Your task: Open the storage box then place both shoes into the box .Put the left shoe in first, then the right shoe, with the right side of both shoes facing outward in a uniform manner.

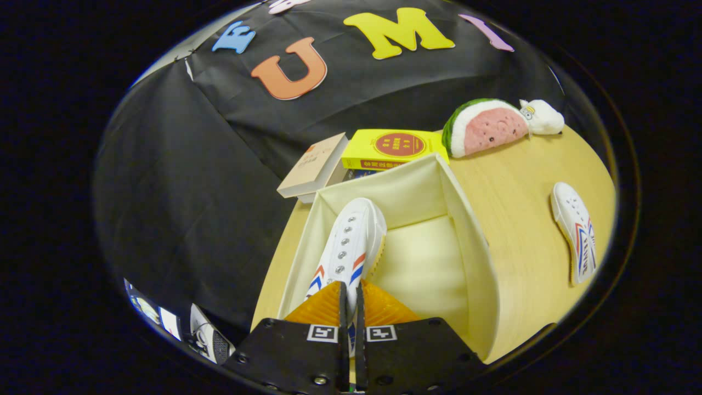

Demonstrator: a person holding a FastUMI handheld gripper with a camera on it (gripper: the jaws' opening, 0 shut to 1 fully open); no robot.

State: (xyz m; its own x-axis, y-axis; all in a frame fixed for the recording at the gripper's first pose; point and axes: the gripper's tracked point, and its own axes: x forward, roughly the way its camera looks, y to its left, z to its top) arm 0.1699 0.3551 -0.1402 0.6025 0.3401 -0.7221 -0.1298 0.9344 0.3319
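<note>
A cream fabric storage box (471, 241) stands open on the wooden table. My gripper (351, 299) is shut on a white shoe (351, 241) with red and blue stripes, pinching its heel end between both fingers. That shoe hangs inside the box along its left wall, toe pointing toward the far wall. The second white shoe (576, 233), striped the same, lies on its side on the table to the right of the box, well clear of the fingers.
Behind the box lie a yellow book (392, 147) and a beige book (315, 164). A watermelon-slice plush (485, 127) and a small white plush (543, 116) sit at the table's far right. The wooden table (526, 181) ends close to the second shoe.
</note>
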